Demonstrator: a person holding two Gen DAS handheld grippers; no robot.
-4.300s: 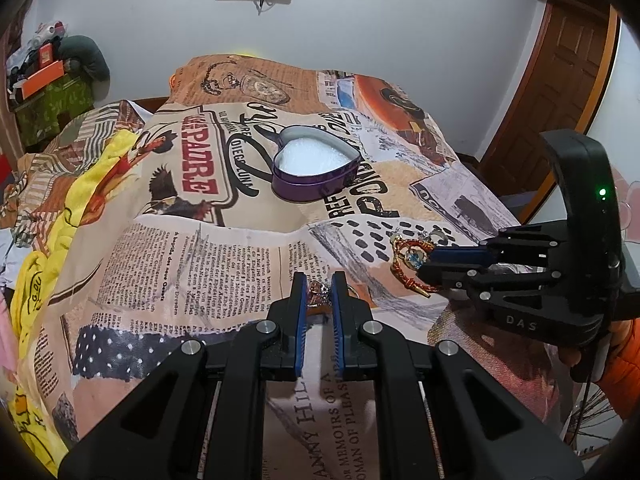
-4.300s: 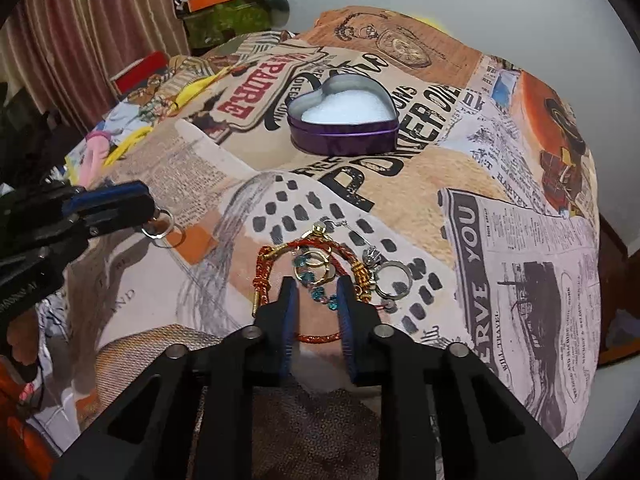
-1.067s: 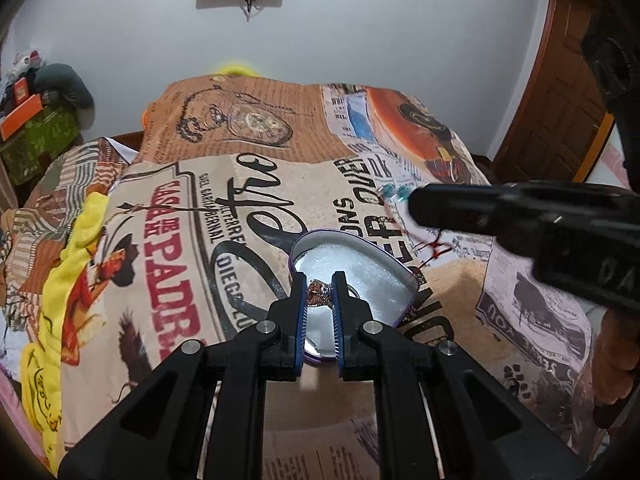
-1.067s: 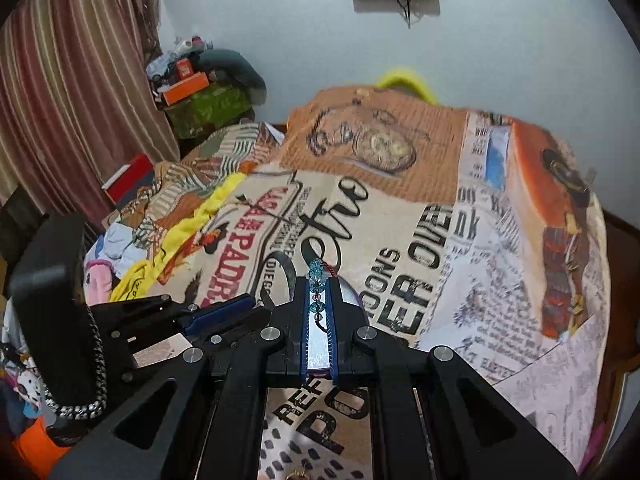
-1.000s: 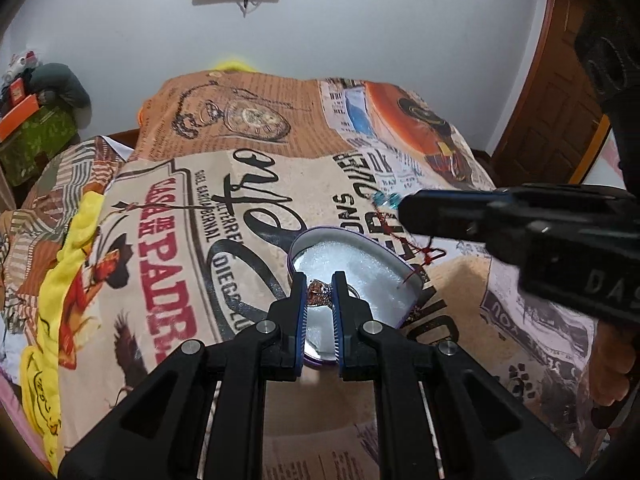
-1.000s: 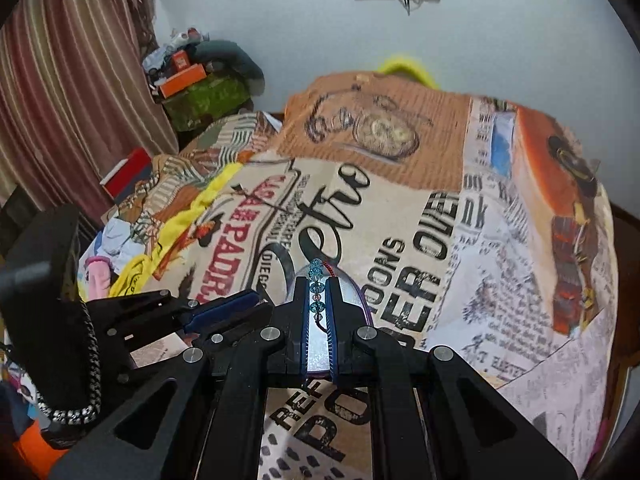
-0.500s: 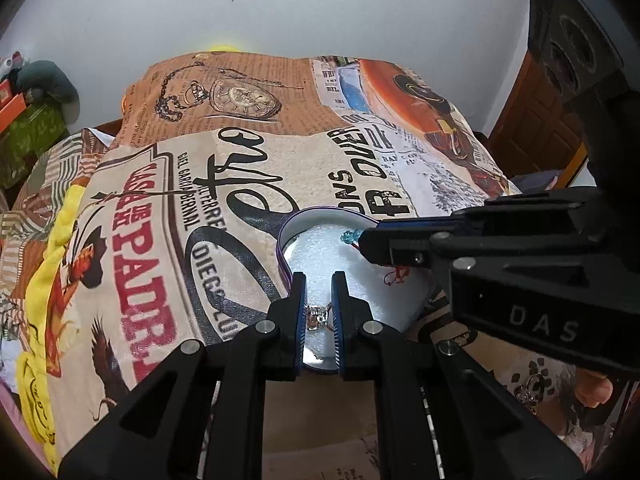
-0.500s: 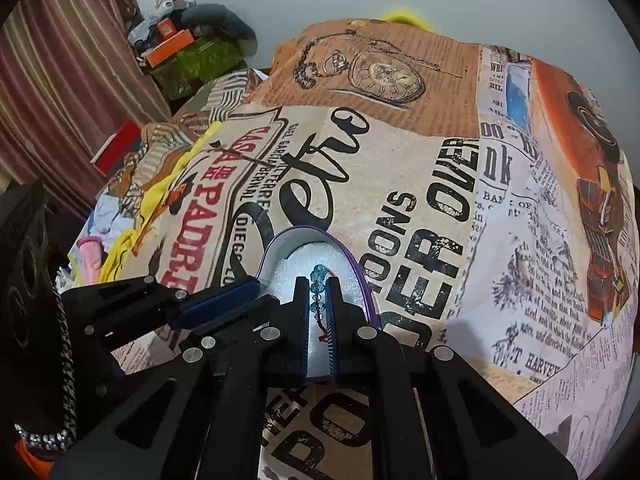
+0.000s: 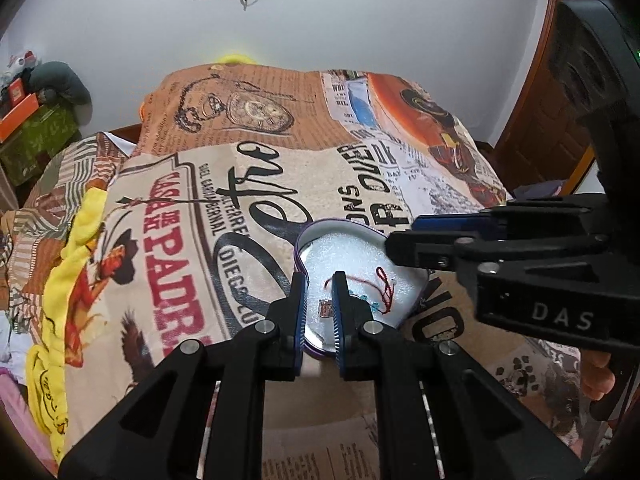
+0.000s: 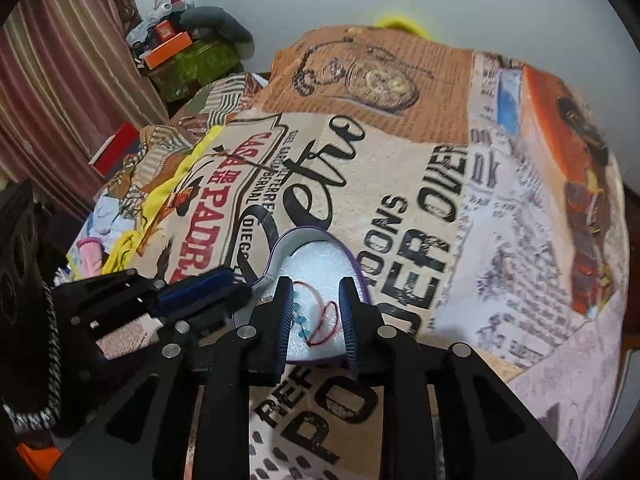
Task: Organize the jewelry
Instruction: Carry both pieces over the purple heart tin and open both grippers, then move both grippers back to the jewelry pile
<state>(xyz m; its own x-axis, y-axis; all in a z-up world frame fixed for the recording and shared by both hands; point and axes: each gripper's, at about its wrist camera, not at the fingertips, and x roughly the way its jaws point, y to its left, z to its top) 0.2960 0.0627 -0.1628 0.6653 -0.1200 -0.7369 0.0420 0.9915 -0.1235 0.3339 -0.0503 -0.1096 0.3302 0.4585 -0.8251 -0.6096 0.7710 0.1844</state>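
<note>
A purple heart-shaped tin [image 9: 304, 240] with white padding sits on the printed bedspread; it also shows in the right wrist view [image 10: 316, 232]. A red thread bracelet with blue beads [image 9: 380, 292] lies inside it, also seen in the right wrist view [image 10: 320, 320]. A small ring [image 9: 325, 309] lies on the padding between my left fingers. My left gripper [image 9: 320, 308] is open over the tin's near edge. My right gripper [image 10: 314, 320] is open above the bracelet and reaches in from the right in the left wrist view [image 9: 404, 240].
The newspaper-print bedspread [image 9: 240, 200] covers the bed. More jewelry [image 9: 516, 376] lies near the right front. Clutter and boxes [image 10: 176, 48] stand at the far left by a curtain. A wooden door [image 9: 560, 120] is at the right.
Both grippers lowered to the tin and opened. The bracelet dropped from the right gripper and the ring from the left gripper onto the white padding.
</note>
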